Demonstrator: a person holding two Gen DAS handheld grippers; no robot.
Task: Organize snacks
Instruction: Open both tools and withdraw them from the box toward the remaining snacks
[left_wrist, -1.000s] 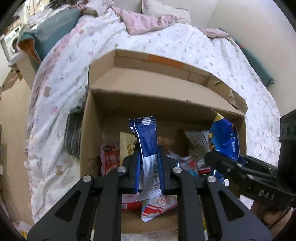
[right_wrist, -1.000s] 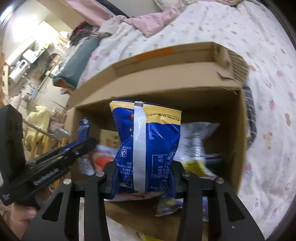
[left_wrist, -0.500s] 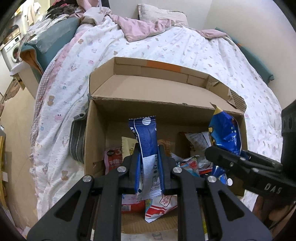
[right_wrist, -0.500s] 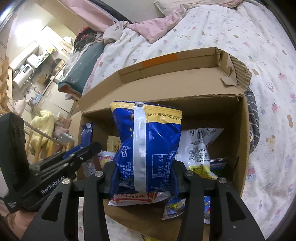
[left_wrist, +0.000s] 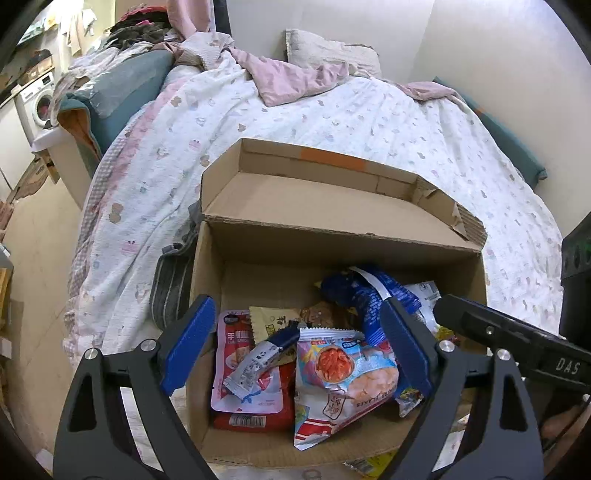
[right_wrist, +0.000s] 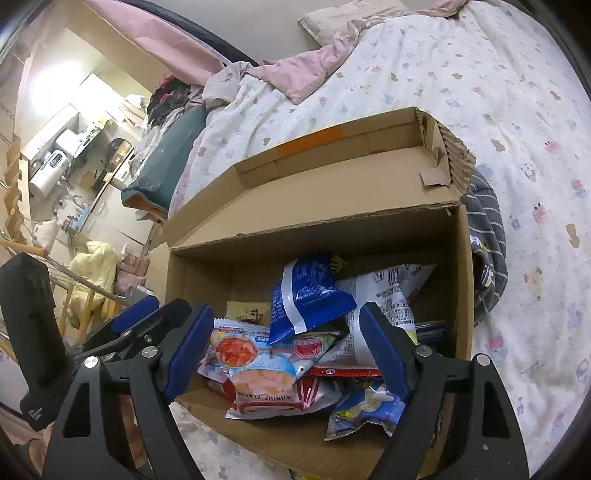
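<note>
An open cardboard box lies on the bed and holds several snack packets; it also shows in the right wrist view. My left gripper is open and empty above the box's front. A small blue-and-white packet lies on a red packet below it. My right gripper is open and empty over the box. A blue chip bag rests on the pile, also in the left wrist view. A shrimp flakes bag lies in front, seen in the left wrist view too.
The box lid flap stands open at the back. A grey striped cloth lies against the box's right side. The patterned bedspread surrounds the box. Each gripper shows in the other's view, left and right.
Both grippers opened and let go. The small blue-and-white packet dropped from the left gripper and the blue chip bag from the right into the box. Both grippers have pulled back.
</note>
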